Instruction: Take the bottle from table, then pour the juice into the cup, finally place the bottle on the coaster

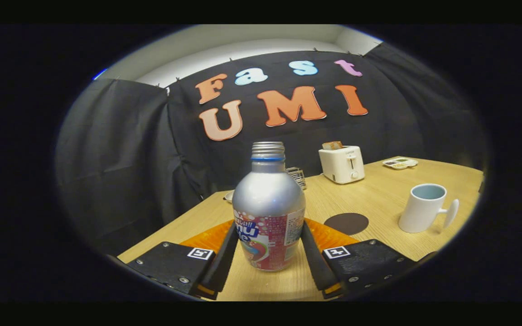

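Gripper view: one bottle (pixel 268 213) was seen standing upright on the table (pixel 379 194) between the two fingers (pixel 222 260) of the gripper (pixel 269 260), which were closed against its labelled lower body. Its smooth rigid metal was judged slippery, its weight uncertain, and that low hold sound. Counted to the right were one coaster (pixel 346 223), one cup (pixel 424 207) and, farther, one toaster (pixel 341 164).

Brushed silvery metal bottle (pixel 268 206) with glossy printed label, centre frame. Matt black fingers (pixel 221 262) of gripper (pixel 268 263) against its sides. Pale wood-grain table (pixel 379 194). Glossy white mug (pixel 424 208), right. Matt brown coaster (pixel 346 223). Smooth white plastic toaster (pixel 341 164), upper right.
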The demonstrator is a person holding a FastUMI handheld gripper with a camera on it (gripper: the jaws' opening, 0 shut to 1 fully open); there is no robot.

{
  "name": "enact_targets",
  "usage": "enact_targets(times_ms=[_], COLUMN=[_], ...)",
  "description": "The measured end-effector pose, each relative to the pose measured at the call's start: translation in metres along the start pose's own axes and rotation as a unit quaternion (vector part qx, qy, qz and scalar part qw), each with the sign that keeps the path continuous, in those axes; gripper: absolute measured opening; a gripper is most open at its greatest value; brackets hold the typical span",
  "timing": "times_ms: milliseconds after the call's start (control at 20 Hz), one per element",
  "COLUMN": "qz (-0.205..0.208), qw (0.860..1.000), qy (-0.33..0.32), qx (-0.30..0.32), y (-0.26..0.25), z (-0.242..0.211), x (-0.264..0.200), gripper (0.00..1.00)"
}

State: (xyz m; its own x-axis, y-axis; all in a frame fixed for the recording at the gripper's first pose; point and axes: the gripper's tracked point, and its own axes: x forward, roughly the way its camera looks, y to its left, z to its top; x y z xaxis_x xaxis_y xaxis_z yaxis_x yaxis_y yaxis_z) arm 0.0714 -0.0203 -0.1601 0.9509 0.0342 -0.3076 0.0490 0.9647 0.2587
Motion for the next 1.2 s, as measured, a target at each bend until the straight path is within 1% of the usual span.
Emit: enact_targets(times_ms=[100,300,400,550,700,850,900,1050,1100,1200], qz=[-0.006,-0.004,-0.004,-0.003,-0.003,-0.004,-0.005,-0.013,-0.017,-0.018], qw=[1.0,0.994,0.988,0.975,0.956,0.932,0.925,0.911,0.904,0.883], qy=[0.003,-0.007,-0.008,-0.011,-0.019,-0.031,-0.035,-0.037,-0.037,-0.048], qx=[0.022,0.108,0.154,0.222,0.292,0.361,0.379,0.41,0.425,0.466], y=[-0.009,-0.022,-0.031,-0.042,-0.054,-0.065,-0.067,-0.077,-0.078,-0.083], z=[0.004,0.016,0.018,0.02,0.022,0.027,0.03,0.03,0.029,0.036], x=[0.003,0.01,0.014,0.02,0.025,0.029,0.031,0.035,0.035,0.036], gripper=[0.74,0.74,0.74,0.74,0.74,0.74,0.73,0.73,0.73,0.73])
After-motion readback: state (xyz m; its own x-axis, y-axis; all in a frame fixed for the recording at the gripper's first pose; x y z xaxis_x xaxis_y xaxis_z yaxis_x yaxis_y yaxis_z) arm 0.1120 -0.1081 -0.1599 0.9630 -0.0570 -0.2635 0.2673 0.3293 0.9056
